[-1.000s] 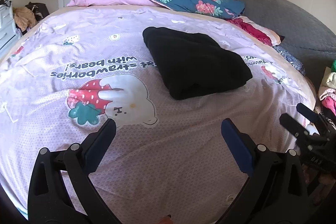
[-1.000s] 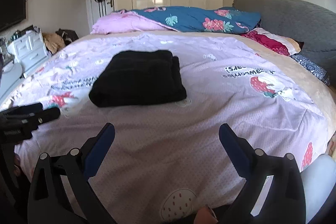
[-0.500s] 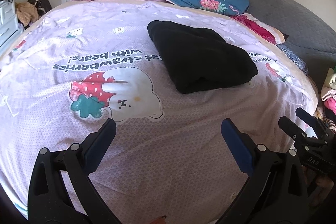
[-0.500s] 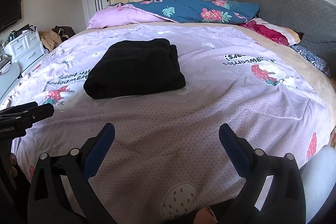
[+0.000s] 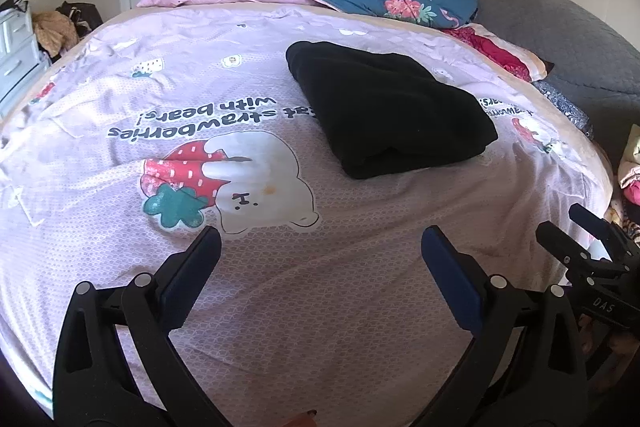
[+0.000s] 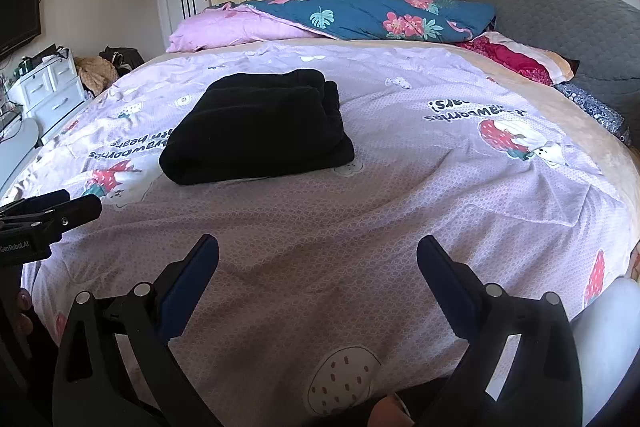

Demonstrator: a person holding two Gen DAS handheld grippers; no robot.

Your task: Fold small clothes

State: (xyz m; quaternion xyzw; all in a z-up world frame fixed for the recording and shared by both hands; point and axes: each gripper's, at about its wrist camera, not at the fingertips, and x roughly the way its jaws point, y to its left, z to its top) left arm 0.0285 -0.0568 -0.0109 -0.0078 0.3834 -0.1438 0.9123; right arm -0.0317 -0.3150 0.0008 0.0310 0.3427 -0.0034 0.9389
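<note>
On the bedspread [image 5: 280, 287], centre frame — black garment [image 5: 388, 111] folded thick, long axis upper left to lower right; left gripper [image 5: 320, 247] and right gripper [image 6: 318, 247] spread, empty.

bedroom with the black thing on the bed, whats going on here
A person holds a two-finger gripper in each hand over a bed covered with a pink bear-and-strawberry sheet. A black garment lies folded into a neat block near the middle of the sheet. The left gripper and the right gripper are both open and empty, hovering near the bed's edge, short of the garment. Nothing is being gripped right now.
</note>
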